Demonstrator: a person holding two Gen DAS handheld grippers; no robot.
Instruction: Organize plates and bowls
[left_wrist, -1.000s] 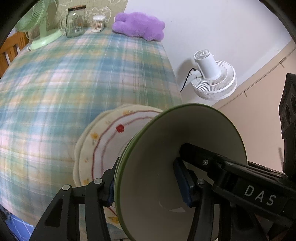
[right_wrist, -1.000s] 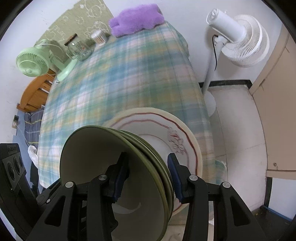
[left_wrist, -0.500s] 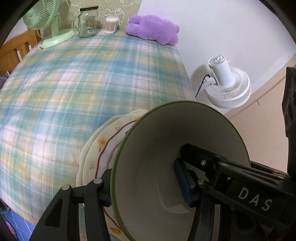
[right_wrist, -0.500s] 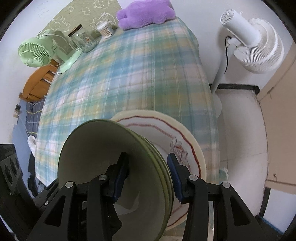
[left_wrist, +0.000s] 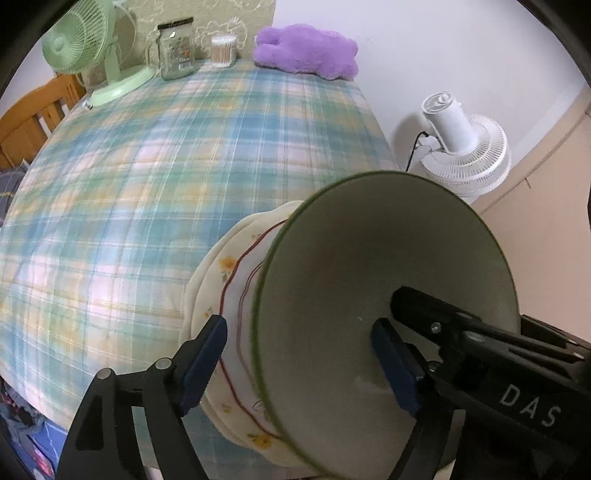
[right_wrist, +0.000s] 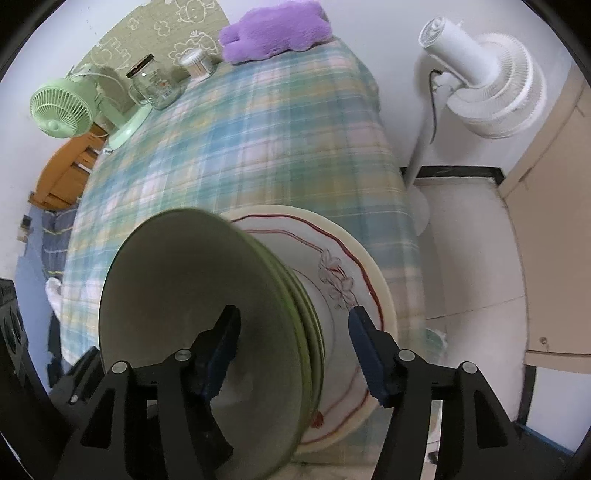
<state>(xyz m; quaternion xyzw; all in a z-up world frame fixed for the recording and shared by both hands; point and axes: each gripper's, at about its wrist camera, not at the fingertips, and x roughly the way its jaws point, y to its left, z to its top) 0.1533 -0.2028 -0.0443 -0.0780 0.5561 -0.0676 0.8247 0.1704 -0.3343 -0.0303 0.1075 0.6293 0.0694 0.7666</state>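
Both hand-held grippers, left (left_wrist: 295, 354) and right (right_wrist: 293, 347), have spread off the green bowls (right_wrist: 207, 314). Stacked on plates (right_wrist: 354, 280) at the surface's (left_wrist: 166, 166) near edge, the bowls could tip off.

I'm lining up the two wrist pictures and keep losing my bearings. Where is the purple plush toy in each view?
Left wrist: the purple plush toy lies top centre, at the table's far edge, right of the cotton swab jar.
Right wrist: the purple plush toy lies top centre, left of the white fan.
Shared landmark: the green desk fan, at the far left.
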